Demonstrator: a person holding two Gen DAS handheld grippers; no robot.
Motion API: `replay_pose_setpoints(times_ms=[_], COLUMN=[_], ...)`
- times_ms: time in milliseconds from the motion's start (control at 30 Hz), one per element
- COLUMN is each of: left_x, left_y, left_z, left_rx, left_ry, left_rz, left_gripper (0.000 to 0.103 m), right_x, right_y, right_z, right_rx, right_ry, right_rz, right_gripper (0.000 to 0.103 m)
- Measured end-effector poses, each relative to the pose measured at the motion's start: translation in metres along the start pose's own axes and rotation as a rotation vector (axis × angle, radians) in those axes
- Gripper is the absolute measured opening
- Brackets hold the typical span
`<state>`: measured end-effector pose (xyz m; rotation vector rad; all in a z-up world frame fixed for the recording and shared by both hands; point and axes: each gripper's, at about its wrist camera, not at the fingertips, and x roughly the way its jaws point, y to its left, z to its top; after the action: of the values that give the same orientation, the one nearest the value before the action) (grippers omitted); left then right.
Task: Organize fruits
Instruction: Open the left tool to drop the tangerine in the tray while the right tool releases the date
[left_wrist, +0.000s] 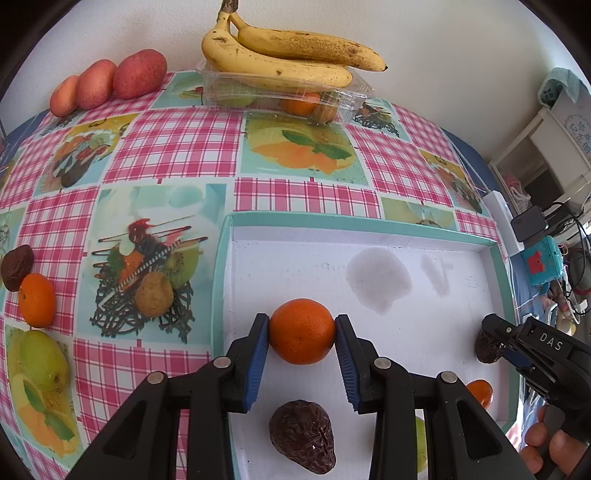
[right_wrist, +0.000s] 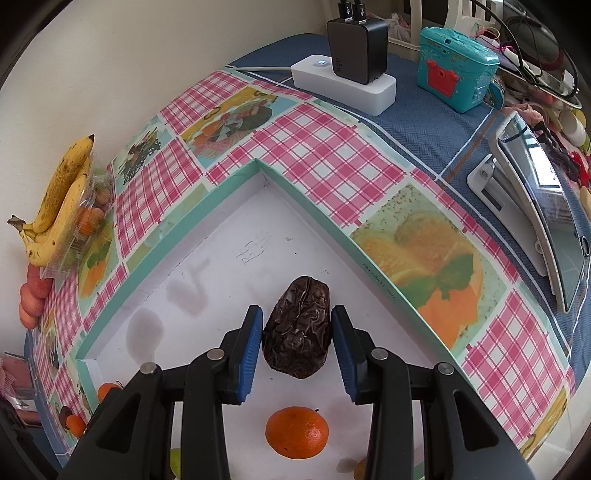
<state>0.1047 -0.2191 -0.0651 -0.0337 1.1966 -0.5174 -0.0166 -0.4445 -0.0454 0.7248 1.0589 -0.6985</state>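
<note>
White "DAS" lettering marks the right claw (left_wrist: 496, 345).

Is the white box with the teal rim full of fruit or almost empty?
Almost empty. Most of the white box's floor is bare; only a few fruits show, including a round orange mandarin and a wrinkled dark brown fruit.

The shallow white cardboard tray with a teal rim (left_wrist: 369, 221) lies on the checked pink oilcloth surface (left_wrist: 177, 140). In the tray, a round orange mandarin (left_wrist: 302, 331) sits ahead of a wrinkled dark brown fruit (left_wrist: 303, 435). Behind the tray, two spotted yellow bananas (left_wrist: 288, 55) rest on a clear plastic box (left_wrist: 229, 88). Left of that box stand three reddish apples (left_wrist: 110, 81).
</note>
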Motion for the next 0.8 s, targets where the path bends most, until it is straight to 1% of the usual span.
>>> replay_pose_setpoints(times_ms=[367, 400, 500, 600, 633, 667, 800], left_x=[-0.001, -0.002, -0.007, -0.013, -0.015, -0.017, -0.028], left_y=[0.0, 0.0, 0.0, -0.001, -0.002, -0.003, -0.004], left_z=[0.002, 0.003, 0.004, 0.007, 0.007, 0.008, 0.012], left_rx=[-0.009, -0.009, -0.008, -0.007, -0.004, -0.001, 0.006], left_ry=[0.013, 0.011, 0.009, 0.005, 0.002, 0.0, -0.014], left_rz=[0.006, 0.005, 0.005, -0.004, -0.004, -0.004, 0.007], left_gripper=[0.04, 0.041, 0.05, 0.051, 0.051, 0.052, 0.059], right_x=[-0.001, -0.001, -0.001, -0.001, -0.001, -0.001, -0.005], right_y=[-0.002, -0.002, -0.002, -0.002, -0.002, -0.001, 0.0], right_z=[0.0, 0.0, 0.0, 0.0, 0.0, 0.001, 0.002], right_rx=[-0.002, -0.003, -0.003, -0.007, -0.011, -0.013, -0.023], right_ry=[-0.009, -0.012, -0.013, -0.012, -0.012, -0.013, -0.024], right_rz=[-0.015, -0.018, -0.019, -0.017, -0.019, -0.021, -0.014], right_gripper=[0.04, 0.04, 0.04, 0.042, 0.044, 0.048, 0.055])
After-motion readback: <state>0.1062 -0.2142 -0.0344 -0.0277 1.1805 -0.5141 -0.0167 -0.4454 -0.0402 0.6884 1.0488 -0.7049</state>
